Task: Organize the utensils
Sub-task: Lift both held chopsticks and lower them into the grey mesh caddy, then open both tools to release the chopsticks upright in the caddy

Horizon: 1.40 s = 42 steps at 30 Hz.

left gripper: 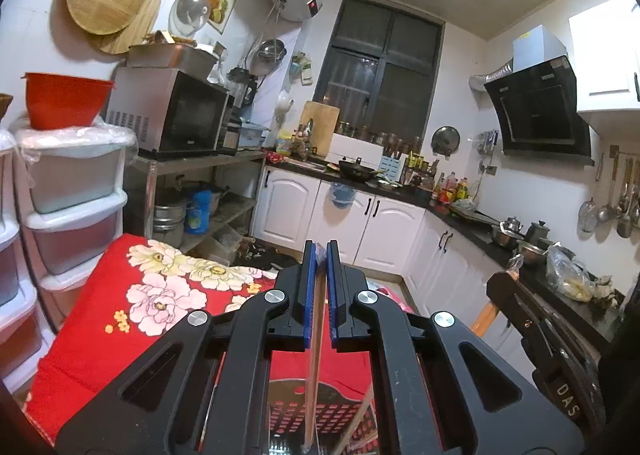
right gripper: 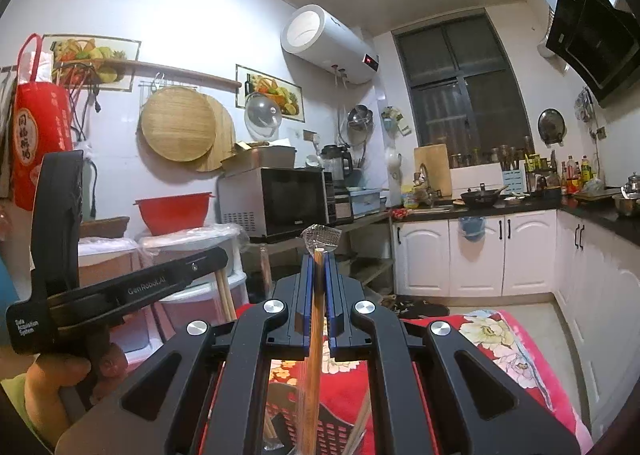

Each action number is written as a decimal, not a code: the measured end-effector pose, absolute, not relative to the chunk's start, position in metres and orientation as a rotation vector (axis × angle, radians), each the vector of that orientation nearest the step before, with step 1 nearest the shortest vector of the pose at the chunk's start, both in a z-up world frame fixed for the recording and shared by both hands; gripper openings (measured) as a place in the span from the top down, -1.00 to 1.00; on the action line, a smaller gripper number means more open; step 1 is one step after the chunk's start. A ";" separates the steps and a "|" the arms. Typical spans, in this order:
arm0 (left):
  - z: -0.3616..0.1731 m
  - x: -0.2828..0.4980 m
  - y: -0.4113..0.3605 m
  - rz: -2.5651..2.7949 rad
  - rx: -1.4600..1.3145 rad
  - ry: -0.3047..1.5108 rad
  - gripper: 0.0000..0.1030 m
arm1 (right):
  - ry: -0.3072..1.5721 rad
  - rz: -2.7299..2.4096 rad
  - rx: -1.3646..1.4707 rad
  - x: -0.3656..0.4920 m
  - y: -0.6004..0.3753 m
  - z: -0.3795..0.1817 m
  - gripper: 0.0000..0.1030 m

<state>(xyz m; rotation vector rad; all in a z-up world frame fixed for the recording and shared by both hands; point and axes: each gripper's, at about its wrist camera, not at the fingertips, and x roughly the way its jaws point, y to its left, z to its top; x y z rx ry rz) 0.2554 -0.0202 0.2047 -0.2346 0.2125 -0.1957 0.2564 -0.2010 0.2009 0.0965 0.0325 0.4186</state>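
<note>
My left gripper (left gripper: 320, 251) is shut on a thin wooden chopstick in a clear wrapper (left gripper: 314, 355) that runs down between its blue pads into a slotted metal utensil holder (left gripper: 320, 415) below. My right gripper (right gripper: 319, 259) is shut on a wooden chopstick (right gripper: 314, 355) whose clear plastic wrapper tip (right gripper: 322, 237) sticks out past the fingers. A dark slotted holder (right gripper: 316, 427) with more chopsticks sits under it. The left gripper's body (right gripper: 120, 291) and the hand holding it show at left in the right wrist view. The right gripper's body (left gripper: 548, 343) shows at right in the left wrist view.
The holder stands on a red flowered cloth (left gripper: 160, 295) that also shows in the right wrist view (right gripper: 480, 351). Stacked plastic drawers (left gripper: 72, 195) with a red bowl (left gripper: 64, 99) stand left. A microwave (left gripper: 172, 111) sits on a metal rack. White cabinets (left gripper: 360, 215) and a cluttered dark counter (left gripper: 560, 275) run behind and right.
</note>
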 end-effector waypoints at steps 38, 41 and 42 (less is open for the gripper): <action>0.115 0.277 -0.015 -0.187 -0.248 0.333 0.97 | 0.167 0.384 0.136 0.298 -0.185 0.114 0.88; 0.114 0.276 -0.014 -0.179 -0.246 0.351 0.97 | 0.195 0.370 0.131 0.299 -0.187 0.112 0.87; 0.113 0.276 -0.013 -0.178 -0.244 0.354 0.97 | 0.202 0.367 0.134 0.299 -0.188 0.112 0.87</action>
